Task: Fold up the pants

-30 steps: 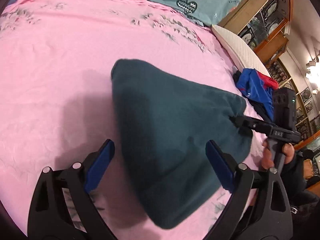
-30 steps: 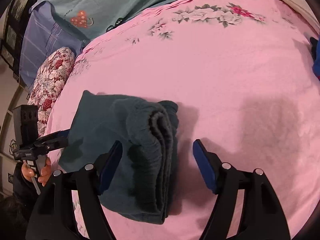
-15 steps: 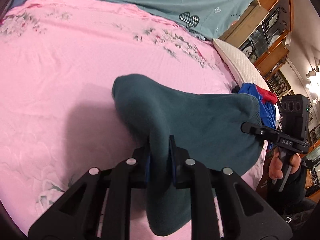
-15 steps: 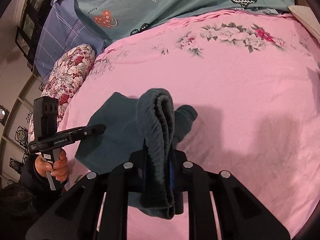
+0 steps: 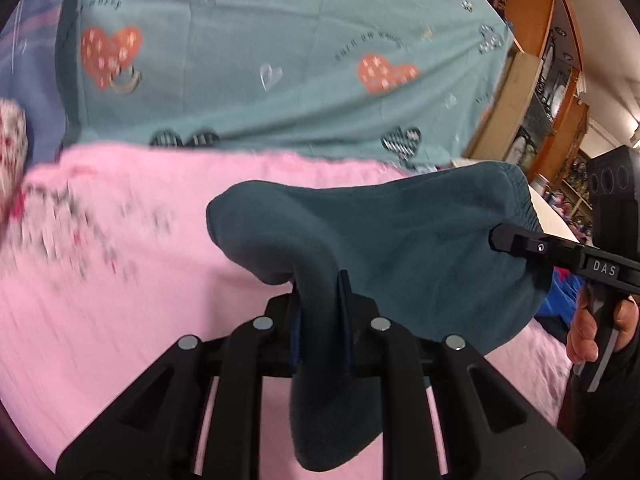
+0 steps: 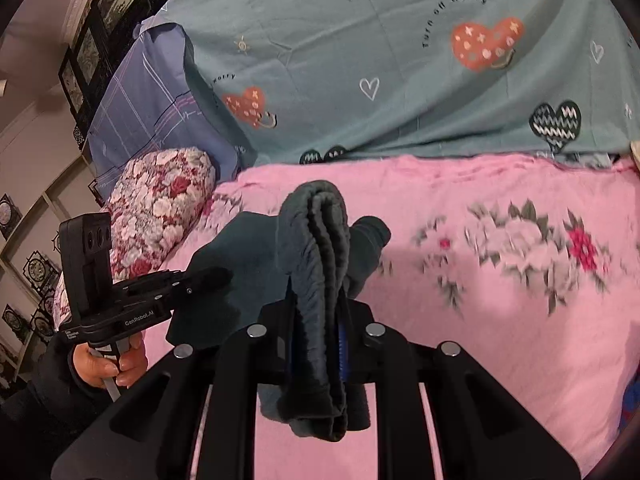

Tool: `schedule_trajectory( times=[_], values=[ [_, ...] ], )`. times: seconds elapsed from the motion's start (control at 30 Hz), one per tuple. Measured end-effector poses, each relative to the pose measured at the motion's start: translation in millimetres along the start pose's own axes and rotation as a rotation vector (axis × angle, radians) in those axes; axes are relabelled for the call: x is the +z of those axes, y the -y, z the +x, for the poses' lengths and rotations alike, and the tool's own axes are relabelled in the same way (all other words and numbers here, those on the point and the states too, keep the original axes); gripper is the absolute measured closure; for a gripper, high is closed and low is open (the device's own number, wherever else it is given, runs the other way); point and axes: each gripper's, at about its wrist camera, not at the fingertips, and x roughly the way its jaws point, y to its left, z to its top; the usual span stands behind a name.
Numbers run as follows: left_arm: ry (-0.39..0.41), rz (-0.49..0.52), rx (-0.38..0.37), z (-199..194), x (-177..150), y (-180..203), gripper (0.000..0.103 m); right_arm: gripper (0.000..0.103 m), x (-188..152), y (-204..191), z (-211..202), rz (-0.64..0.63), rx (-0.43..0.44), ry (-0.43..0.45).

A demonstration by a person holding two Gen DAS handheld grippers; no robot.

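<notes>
The folded dark teal pants (image 5: 400, 248) hang in the air above the pink bed sheet (image 5: 120, 300). My left gripper (image 5: 320, 304) is shut on one folded edge of them. My right gripper (image 6: 318, 320) is shut on the thick layered waistband end (image 6: 316, 240). In the left wrist view the right gripper (image 5: 504, 238) pinches the far end of the cloth. In the right wrist view the left gripper (image 6: 208, 278) holds the other end. The cloth sags between the two grippers.
A teal duvet with hearts (image 6: 400, 60) lies at the head of the bed. A floral pillow (image 6: 160, 208) and a blue pillow (image 6: 140, 112) sit at the left. Blue and red clothes (image 5: 560, 300) lie at the right, by a wooden shelf (image 5: 532, 80).
One second ago both grippers were open over the pants lying flat. They closed on the two ends and have lifted the pants off the sheet, tilting up toward the head of the bed.
</notes>
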Motion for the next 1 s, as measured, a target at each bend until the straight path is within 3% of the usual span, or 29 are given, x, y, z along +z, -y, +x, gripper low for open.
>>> schedule_trajectory(
  times=[0.1, 0.17, 0.2, 0.23, 0.3, 0.33, 0.4, 0.47, 0.5, 0.6, 0.67, 0.83, 1.0],
  values=[
    [0.006, 0.003, 0.041, 41, 49, -28, 0.087, 0.087, 45, 12, 54, -0.005, -0.050, 0.026],
    [0.023, 0.005, 0.087, 79, 69, -51, 0.075, 0.078, 61, 30, 99, 0.000, -0.141, 0.039],
    [0.028, 0.003, 0.105, 97, 75, -63, 0.037, 0.068, 64, 44, 126, 0.015, -0.239, 0.049],
    [0.036, -0.015, 0.148, 120, 77, -81, 0.009, 0.046, 62, 55, 144, 0.033, -0.332, 0.060],
    [0.007, -0.072, 0.270, 147, 72, -111, 0.011, 0.044, 49, 78, 174, 0.051, -0.473, 0.044],
    [-0.025, -0.124, 0.290, 153, 66, -124, 0.011, 0.044, 43, 83, 177, 0.059, -0.491, 0.046],
    [-0.030, -0.185, 0.261, 142, 50, -135, 0.011, 0.044, 27, 86, 167, 0.072, -0.473, 0.064],
    [-0.043, -0.141, 0.291, 124, 37, -128, 0.010, 0.044, 13, 79, 151, 0.036, -0.495, 0.048],
    [-0.042, -0.104, 0.325, 109, 26, -120, 0.008, 0.043, 5, 74, 141, 0.021, -0.488, 0.038],
    [-0.027, -0.037, 0.373, 63, -8, -92, 0.004, 0.027, -25, 51, 97, 0.008, -0.457, 0.035],
    [-0.043, 0.001, 0.396, 36, -31, -70, 0.004, 0.012, -47, 29, 64, 0.004, -0.434, 0.046],
    [-0.064, 0.078, 0.430, -28, -80, -7, 0.002, 0.001, -98, -24, -13, -0.066, -0.444, 0.094],
    [-0.019, 0.061, 0.405, -93, -117, 39, 0.002, 0.001, -139, -54, -65, -0.033, -0.416, 0.087]
  ],
)
